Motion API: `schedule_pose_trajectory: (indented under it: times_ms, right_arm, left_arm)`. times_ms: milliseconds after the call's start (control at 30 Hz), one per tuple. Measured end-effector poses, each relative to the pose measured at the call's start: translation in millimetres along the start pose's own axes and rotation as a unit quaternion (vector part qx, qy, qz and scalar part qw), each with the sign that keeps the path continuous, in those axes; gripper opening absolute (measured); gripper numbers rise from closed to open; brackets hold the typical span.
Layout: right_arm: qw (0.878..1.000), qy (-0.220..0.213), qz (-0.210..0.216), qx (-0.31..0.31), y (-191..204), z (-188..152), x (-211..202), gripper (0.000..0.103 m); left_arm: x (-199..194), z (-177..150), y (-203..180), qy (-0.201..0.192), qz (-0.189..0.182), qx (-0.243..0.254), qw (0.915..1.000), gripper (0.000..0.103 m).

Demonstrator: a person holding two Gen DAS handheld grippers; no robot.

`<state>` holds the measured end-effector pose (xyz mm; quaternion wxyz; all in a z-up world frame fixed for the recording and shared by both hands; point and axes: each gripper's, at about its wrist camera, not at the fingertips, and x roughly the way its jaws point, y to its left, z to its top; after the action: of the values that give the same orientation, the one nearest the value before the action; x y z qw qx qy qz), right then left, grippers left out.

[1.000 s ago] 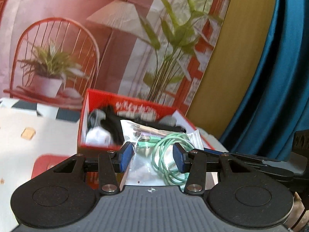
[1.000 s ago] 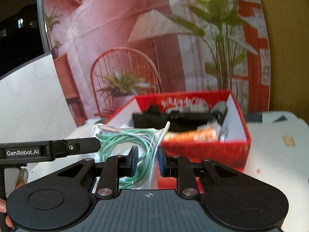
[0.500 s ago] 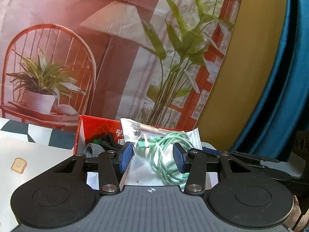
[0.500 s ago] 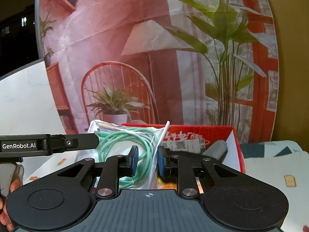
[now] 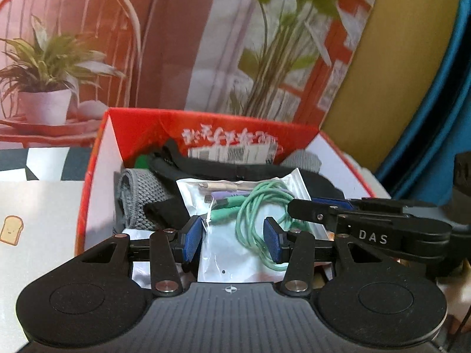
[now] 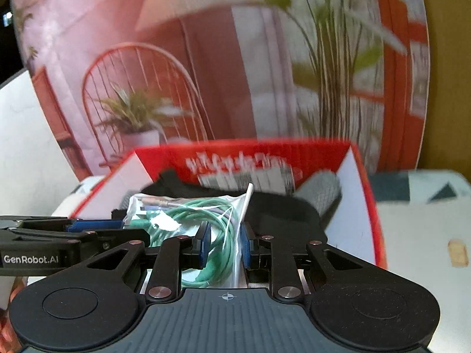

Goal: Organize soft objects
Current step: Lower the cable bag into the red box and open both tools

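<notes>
Left tongs (image 5: 232, 242) stand half spread, pads against the sides of the bag (image 5: 235, 206) of green cable (image 5: 259, 206); right tongs (image 6: 225, 245) stand nearly pressed together, pinching the same bag's edge. A second ago the pair carried it in front of the red box (image 5: 97, 182); half a second ago it rode higher, the box mostly hidden. Now both have dropped and the bag hangs over the box's clothes (image 5: 138, 200), so I judge release is next.
</notes>
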<state>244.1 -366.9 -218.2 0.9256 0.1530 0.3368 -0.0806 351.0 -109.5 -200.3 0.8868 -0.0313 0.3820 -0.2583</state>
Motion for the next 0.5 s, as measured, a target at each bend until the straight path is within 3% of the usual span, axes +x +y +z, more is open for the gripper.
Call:
schedule_pose_trajectory:
  times_ms: [500]
  right_arm:
    - [0.997, 0.074, -0.008, -0.002, -2, -7, 14, 0.021]
  left_arm:
    - [14, -8, -5, 0.058, 0.004, 0.028, 0.9979, 0.049]
